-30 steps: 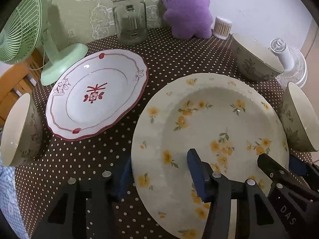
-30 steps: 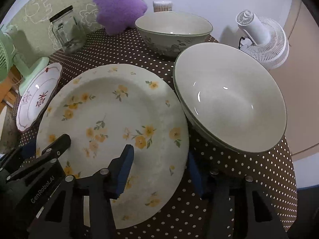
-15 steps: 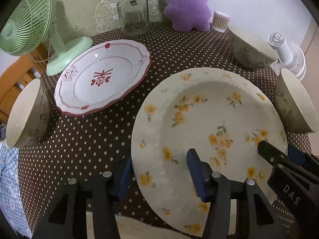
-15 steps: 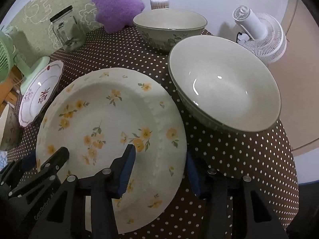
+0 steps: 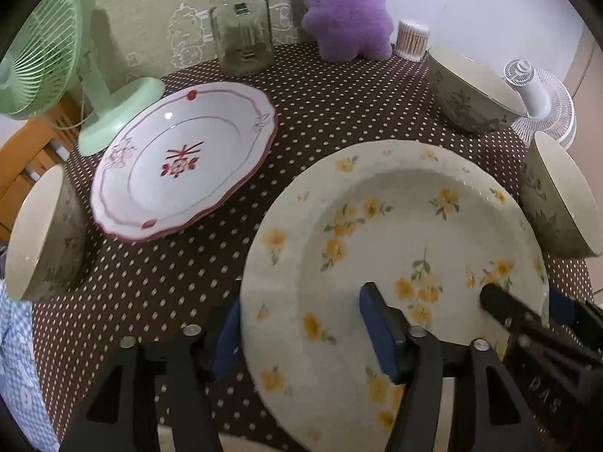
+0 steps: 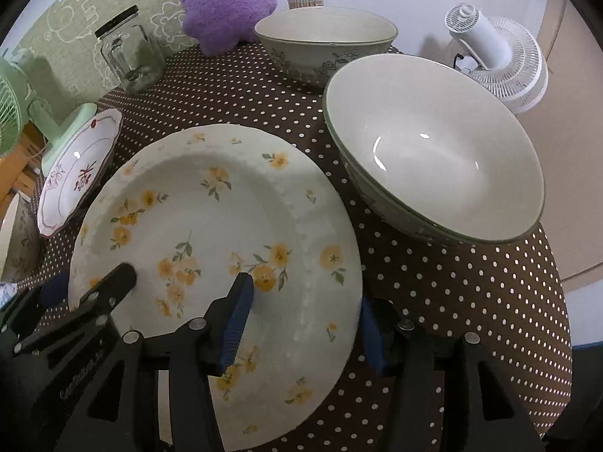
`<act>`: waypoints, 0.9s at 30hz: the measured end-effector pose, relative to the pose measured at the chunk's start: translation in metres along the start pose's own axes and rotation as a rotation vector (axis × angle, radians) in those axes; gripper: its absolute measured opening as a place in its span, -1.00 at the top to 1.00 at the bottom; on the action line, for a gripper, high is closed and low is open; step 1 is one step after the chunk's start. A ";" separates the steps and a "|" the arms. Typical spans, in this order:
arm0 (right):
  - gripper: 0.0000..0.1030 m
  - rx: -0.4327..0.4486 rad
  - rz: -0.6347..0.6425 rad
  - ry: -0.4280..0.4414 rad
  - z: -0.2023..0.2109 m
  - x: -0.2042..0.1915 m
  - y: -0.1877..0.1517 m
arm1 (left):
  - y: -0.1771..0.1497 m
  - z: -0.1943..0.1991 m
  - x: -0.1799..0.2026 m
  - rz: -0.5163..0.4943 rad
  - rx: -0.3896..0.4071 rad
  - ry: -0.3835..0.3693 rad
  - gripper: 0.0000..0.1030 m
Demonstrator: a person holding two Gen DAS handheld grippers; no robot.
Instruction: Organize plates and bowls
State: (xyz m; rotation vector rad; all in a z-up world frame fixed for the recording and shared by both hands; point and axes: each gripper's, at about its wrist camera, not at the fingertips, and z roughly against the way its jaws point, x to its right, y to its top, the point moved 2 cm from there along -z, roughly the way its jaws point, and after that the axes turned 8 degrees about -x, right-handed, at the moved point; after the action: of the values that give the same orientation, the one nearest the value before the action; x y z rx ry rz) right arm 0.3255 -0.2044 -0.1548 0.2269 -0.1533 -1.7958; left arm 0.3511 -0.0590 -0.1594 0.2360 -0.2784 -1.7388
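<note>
A cream plate with yellow flowers (image 5: 395, 233) (image 6: 211, 218) lies on the brown dotted tablecloth (image 5: 331, 105). My left gripper (image 5: 301, 333) straddles its left rim, one pad outside and one over the well, its jaws opening. My right gripper (image 6: 303, 329) straddles the right rim in the same way, also opening. Each gripper also shows in the other's view, the right (image 5: 525, 301) and the left (image 6: 90, 282). A red-trimmed white plate (image 5: 181, 162) lies at the back left. Three floral bowls stand around: left (image 5: 41, 233), right (image 6: 433, 150), back right (image 6: 324, 41).
Along the back stand a green desk fan (image 5: 45, 56), a glass jar (image 5: 241, 30), a purple plush (image 5: 346, 11) and a tub of cotton swabs (image 5: 412, 37). A white fan (image 6: 493, 60) sits past the table's right edge. A wooden chair (image 5: 22, 150) is at the left.
Both pairs of jaws have spread wider around the flowered plate's rims. The plate now lies a little farther from the right bowl.
</note>
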 end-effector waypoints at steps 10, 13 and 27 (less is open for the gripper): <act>-0.18 -0.031 -0.038 0.019 -0.004 0.001 0.003 | 0.005 0.000 -0.002 0.026 0.004 -0.014 -0.20; -0.18 -0.029 -0.040 0.025 -0.003 0.003 0.004 | 0.007 0.003 -0.003 0.034 0.004 -0.023 -0.20; -0.17 -0.015 -0.048 0.051 0.017 0.001 0.005 | 0.011 0.032 -0.006 0.048 0.073 -0.010 -0.20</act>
State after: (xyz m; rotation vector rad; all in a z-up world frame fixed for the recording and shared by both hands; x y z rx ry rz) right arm 0.3263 -0.2073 -0.1374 0.2668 -0.0987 -1.8363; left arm 0.3526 -0.0529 -0.1253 0.2713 -0.3523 -1.6848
